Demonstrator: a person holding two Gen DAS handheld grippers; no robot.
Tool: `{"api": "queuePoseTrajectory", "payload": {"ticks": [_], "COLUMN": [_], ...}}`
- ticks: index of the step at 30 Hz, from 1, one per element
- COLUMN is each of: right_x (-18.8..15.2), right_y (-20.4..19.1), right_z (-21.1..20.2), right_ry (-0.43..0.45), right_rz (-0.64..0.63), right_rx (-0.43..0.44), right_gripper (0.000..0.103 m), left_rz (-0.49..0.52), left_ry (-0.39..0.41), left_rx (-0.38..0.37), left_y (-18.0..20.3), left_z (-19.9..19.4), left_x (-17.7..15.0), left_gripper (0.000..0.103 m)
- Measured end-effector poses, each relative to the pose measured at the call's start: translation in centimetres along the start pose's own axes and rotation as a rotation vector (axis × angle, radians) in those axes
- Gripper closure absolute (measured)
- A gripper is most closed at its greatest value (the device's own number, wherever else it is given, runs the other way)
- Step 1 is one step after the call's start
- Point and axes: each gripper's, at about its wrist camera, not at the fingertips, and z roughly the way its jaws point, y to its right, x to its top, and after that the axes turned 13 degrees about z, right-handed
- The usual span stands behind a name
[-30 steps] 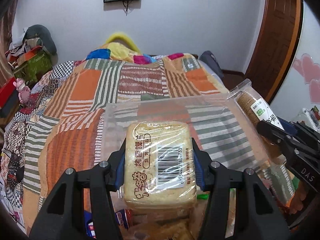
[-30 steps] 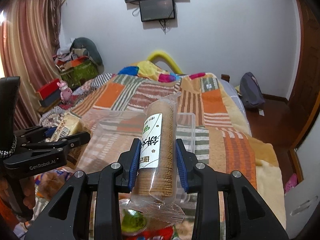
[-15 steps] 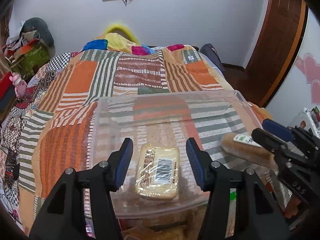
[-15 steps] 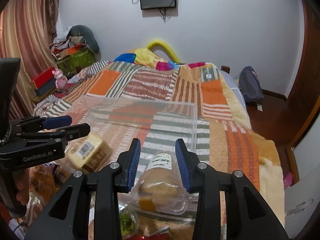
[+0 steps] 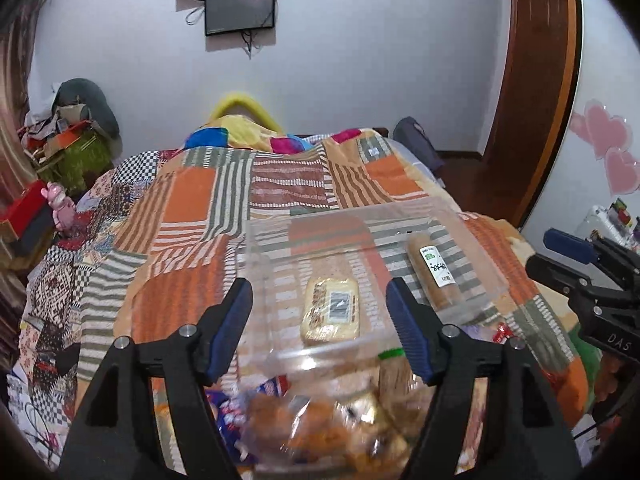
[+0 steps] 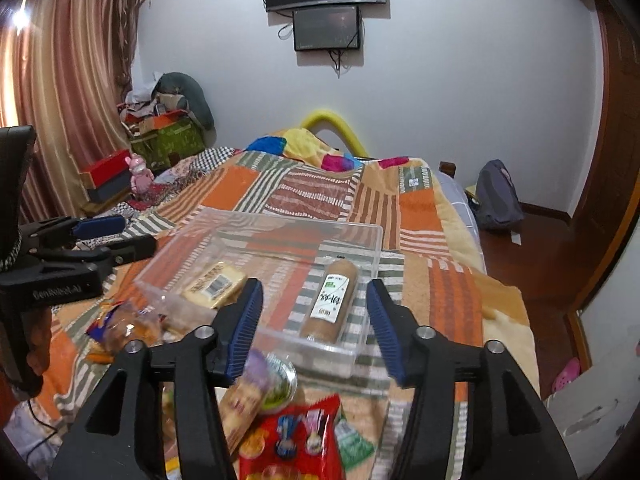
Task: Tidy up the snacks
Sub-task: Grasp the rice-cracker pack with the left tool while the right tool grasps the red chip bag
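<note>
Both tongs now gape empty: the left tongs [image 5: 319, 326] have let go of the wrapped cake [image 5: 331, 314], the right tongs [image 6: 315, 322] of the biscuit roll [image 6: 332, 300]. So two snacks are stowed. Inside the clear plastic bin [image 6: 370, 236] on the bed [image 5: 192, 200], the cake lies left, the roll right, apart. Near the bin, loose snack packets [image 5: 320, 428] and a red snack bag [image 6: 296, 440] still await sorting.
</note>
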Motion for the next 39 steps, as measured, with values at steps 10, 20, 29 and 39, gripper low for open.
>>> {"api": "queuePoseTrajectory", "payload": {"ticks": [10,20,29,39], "right_x": [-2.9,-7.1,-9.7,-10.3], "right_y": [-0.1,0.5,0.6,0.0], "right_z": [-2.6,-1.9,-0.3,1.8], "right_ry": [0.002,-0.094,-0.181,-0.225], "right_rz": [0.021,0.065,0.056,0.003], "right_rx": [-0.024,-0.064,-0.099,-0.137], "right_gripper": [0.039,0.029,0.021,0.019], "left_rz": [-0.039,-0.091,-0.158,-0.166], "left_ry": [-0.024,-0.149,-0.243,-0.263], "left_rx": [0.054,0.101,0.103,0.088], "left_y": [-3.9,-8.2,-10.2,-9.8], "left_z": [-4.8,-4.3,-0.9,2.0], "left_x": [-5.1,-12.3,-16.8,-17.2], "left_gripper": [0.03,0.03,0.03,0.03]}}
